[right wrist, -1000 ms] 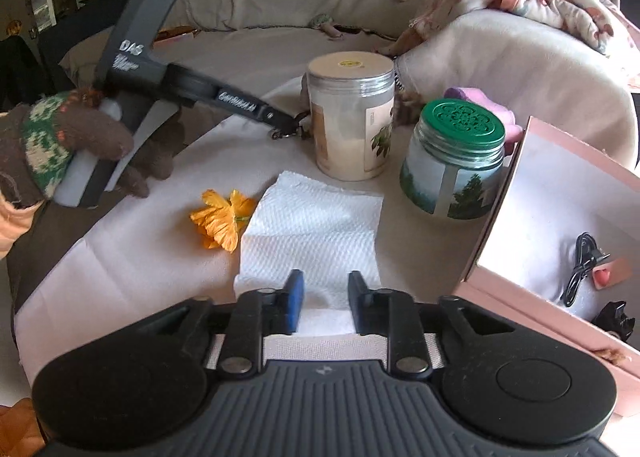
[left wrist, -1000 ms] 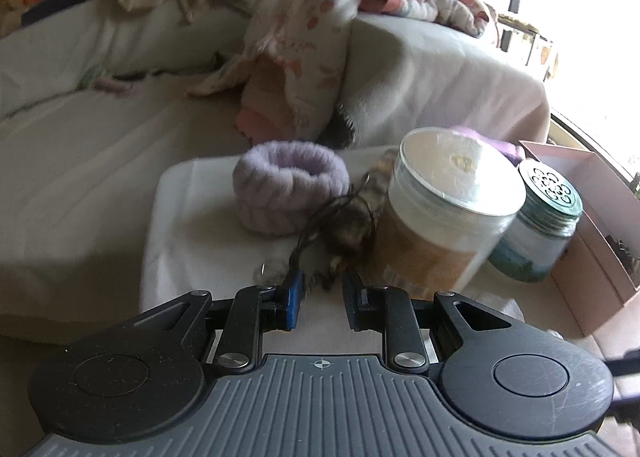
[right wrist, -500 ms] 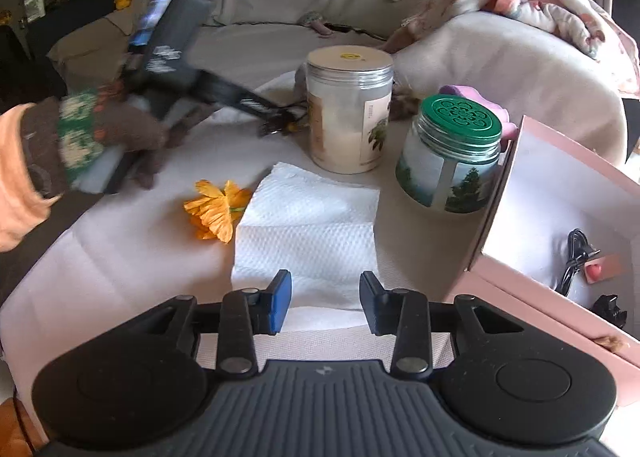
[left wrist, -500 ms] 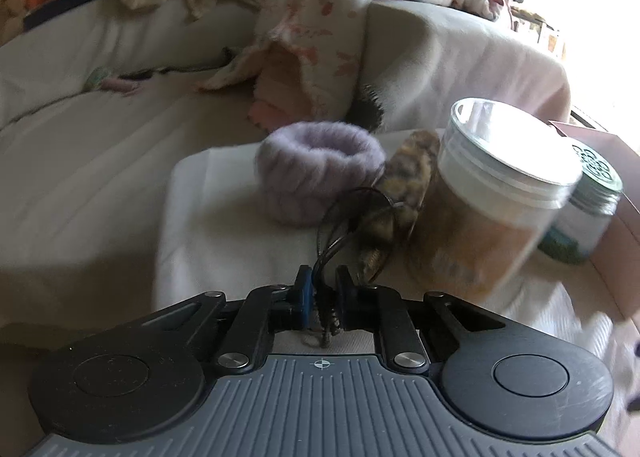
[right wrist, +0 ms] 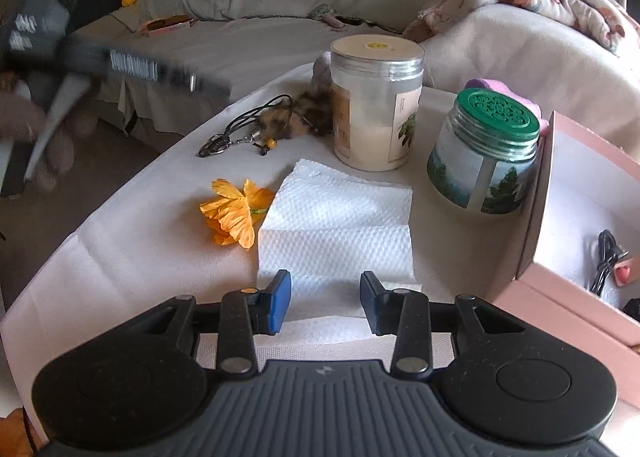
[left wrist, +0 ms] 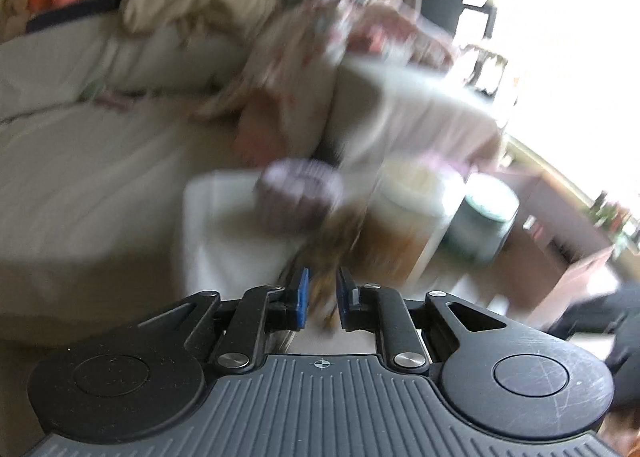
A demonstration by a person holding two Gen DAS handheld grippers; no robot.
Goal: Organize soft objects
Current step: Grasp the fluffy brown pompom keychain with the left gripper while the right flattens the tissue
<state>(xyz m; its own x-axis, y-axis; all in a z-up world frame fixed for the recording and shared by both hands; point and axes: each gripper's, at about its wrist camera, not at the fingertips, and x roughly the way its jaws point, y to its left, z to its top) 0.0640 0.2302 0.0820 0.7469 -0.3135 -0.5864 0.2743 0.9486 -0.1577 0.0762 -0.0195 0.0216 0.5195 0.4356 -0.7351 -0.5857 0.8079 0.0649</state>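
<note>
Swung up and away to the far left since half a second ago, the left gripper (left wrist: 320, 285) shows its jaws almost together; the blur hides whether a strand of cord (right wrist: 256, 113) is caught between them. In the right wrist view the furry charm (right wrist: 308, 113) on that cord lies on the surface (right wrist: 120, 249), against the cream-lidded jar (right wrist: 376, 105). If a strand is pinched, a fast pull could drag the charm into the jar and tip it; if not, the grab has missed. Further right, an orange flower (right wrist: 234, 213) touches the edge of a folded paper towel (right wrist: 336, 217). Over the towel's near edge hangs the right gripper (right wrist: 325, 285), jaws opening, with the towel below them and nothing pinched. Closing too shallow could lift only the top ply and unfold the stack, or sweep the flower aside. At far right, a green-lidded jar (right wrist: 488, 161) stands just beside the open pink box (right wrist: 536, 225), crowding any carry towards it
</note>
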